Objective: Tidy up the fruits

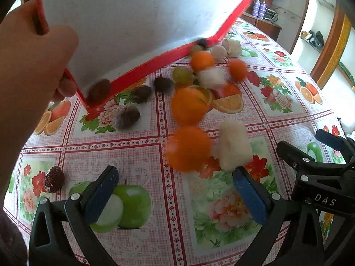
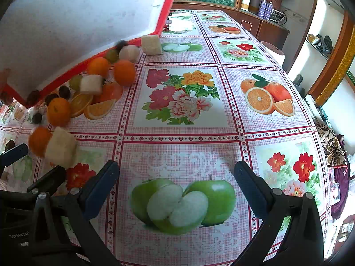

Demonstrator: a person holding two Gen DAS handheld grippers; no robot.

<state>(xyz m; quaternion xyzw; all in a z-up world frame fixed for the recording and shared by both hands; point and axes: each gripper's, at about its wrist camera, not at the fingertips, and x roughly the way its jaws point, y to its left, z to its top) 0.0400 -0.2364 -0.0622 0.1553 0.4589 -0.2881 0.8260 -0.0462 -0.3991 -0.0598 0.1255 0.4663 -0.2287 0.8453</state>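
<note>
Left tongs (image 1: 175,192) wide open and empty over the flower-print table (image 1: 137,155), right tongs (image 2: 177,186) likewise agape, holding nothing, red-rimmed white tray (image 1: 124,26) tilted by a bare hand (image 1: 31,66), oranges (image 1: 188,148), pale chunks (image 1: 233,146), green grapes (image 1: 183,75), dark fruits (image 1: 127,116) blurred, scattered below its lower edge on the cloth.

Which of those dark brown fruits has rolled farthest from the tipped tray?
The brown fruit lying alone near the table's left edge; the others cluster by the red tray.
</note>
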